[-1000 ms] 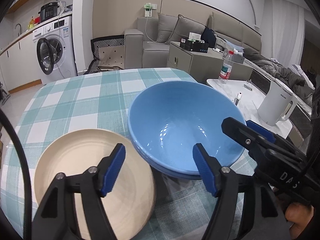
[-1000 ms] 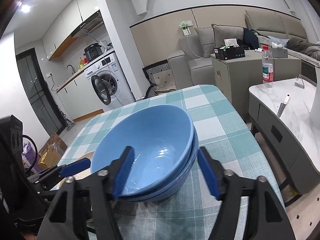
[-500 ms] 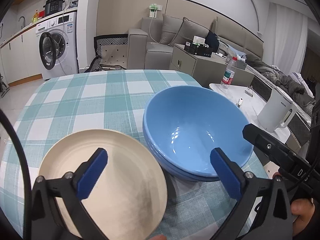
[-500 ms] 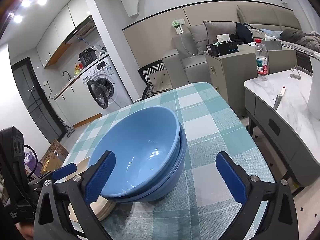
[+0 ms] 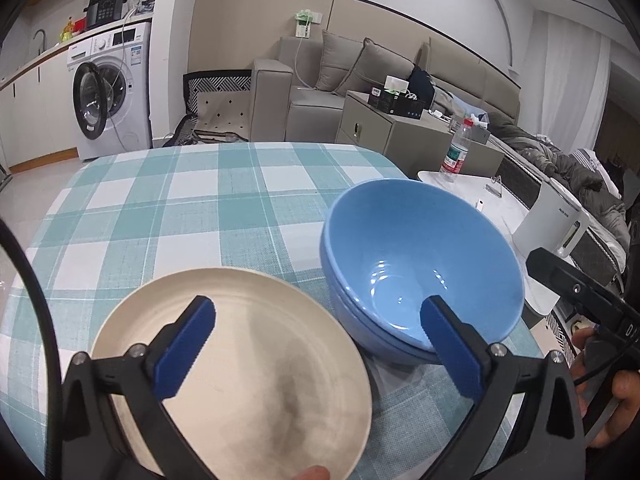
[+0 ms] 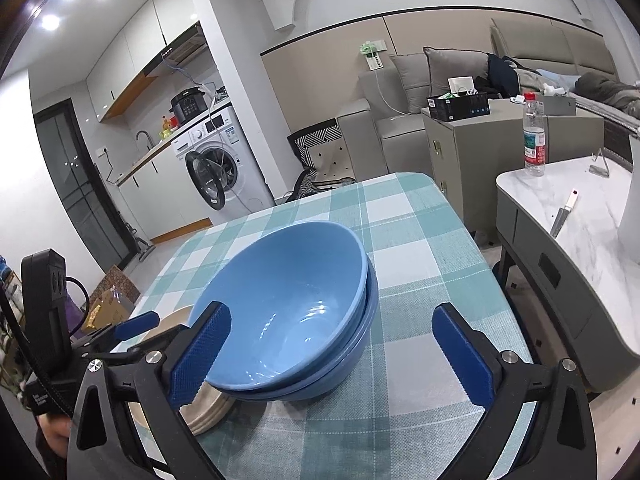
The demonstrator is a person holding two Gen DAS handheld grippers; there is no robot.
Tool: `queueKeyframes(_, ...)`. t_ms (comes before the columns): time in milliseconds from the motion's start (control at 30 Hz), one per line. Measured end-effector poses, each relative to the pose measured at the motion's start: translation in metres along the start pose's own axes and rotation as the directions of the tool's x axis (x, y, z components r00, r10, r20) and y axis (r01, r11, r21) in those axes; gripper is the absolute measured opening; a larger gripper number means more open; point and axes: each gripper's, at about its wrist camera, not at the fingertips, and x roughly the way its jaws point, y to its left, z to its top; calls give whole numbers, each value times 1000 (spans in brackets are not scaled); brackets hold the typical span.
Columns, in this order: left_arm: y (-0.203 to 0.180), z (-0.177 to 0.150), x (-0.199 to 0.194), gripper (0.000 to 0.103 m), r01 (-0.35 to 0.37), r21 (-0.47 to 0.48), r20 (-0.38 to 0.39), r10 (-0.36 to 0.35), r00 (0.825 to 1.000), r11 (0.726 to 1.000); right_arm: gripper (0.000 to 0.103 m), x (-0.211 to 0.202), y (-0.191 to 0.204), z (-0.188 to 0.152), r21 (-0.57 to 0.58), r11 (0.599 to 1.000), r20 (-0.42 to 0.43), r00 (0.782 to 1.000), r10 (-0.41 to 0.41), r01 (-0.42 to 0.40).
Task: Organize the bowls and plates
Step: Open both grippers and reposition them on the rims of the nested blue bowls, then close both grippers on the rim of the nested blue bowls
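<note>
Left gripper (image 5: 316, 344) jaws spread wide, nothing between the pads, hovering over the cream plates (image 5: 240, 364). Right gripper (image 6: 332, 356) also released, empty, jaws straddling the near rim of the blue bowls (image 6: 288, 312) without contact. Two bowls nested; plates stacked just beside them, touching. All on the teal checked tablecloth (image 5: 192, 208).

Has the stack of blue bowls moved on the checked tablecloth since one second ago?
No. In the right wrist view the blue bowls cover the same squares of the tablecloth, beside the cream plates. Only the camera shifted.
</note>
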Motion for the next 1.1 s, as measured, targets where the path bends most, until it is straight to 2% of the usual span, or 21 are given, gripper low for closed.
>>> queueKeyframes(133, 7, 3, 3, 103, 1, -27, -5, -1, 1000, 1000, 102, 9, -2, 4, -13, 1000, -34, 999, -12, 12)
queueKeyframes(267, 11, 7, 6, 103, 3, -49, 2, -2, 1000, 999, 102, 15, -11, -2, 35, 999, -51, 998, 40, -38)
queueKeyframes(400, 16, 10, 14, 102, 30, -81, -21, -32, 999, 996, 102, 22, -14, -6, 35, 999, -57, 998, -3, 5)
queueKeyframes(467, 21, 10, 18, 101, 35, -113, -26, -38, 999, 993, 101, 27, -16, -8, 59, 998, -64, 998, 20, -16)
queueKeyframes(500, 22, 9, 20, 99, 34, -123, -32, -39, 999, 992, 100, 30, -17, -9, 72, 997, -75, 997, 33, -28)
queueKeyframes(567, 23, 9, 23, 93, 49, -132, -41, -55, 998, 990, 87, 35, -17, -12, 78, 997, -82, 996, 33, -27)
queueKeyframes(600, 23, 9, 25, 91, 60, -133, -42, -66, 997, 989, 85, 38, -16, -13, 76, 997, -93, 995, 26, -19)
queueKeyframes(800, 15, 7, 29, 81, 80, -107, -46, -86, 995, 991, 82, 43, -14, -17, 86, 996, -91, 995, 46, -38)
queueKeyframes(867, 11, 8, 30, 79, 79, -97, -51, -84, 995, 992, 75, 42, -13, -17, 87, 995, -77, 995, 56, -49)
queueKeyframes(1000, 8, 8, 33, 67, 72, -88, -57, -77, 995, 994, 75, 43, -13, -18, 97, 993, -69, 995, 69, -62)
queueKeyframes(1100, 8, 9, 34, 62, 76, -94, -59, -82, 995, 993, 72, 45, -13, -19, 106, 992, -70, 995, 76, -68)
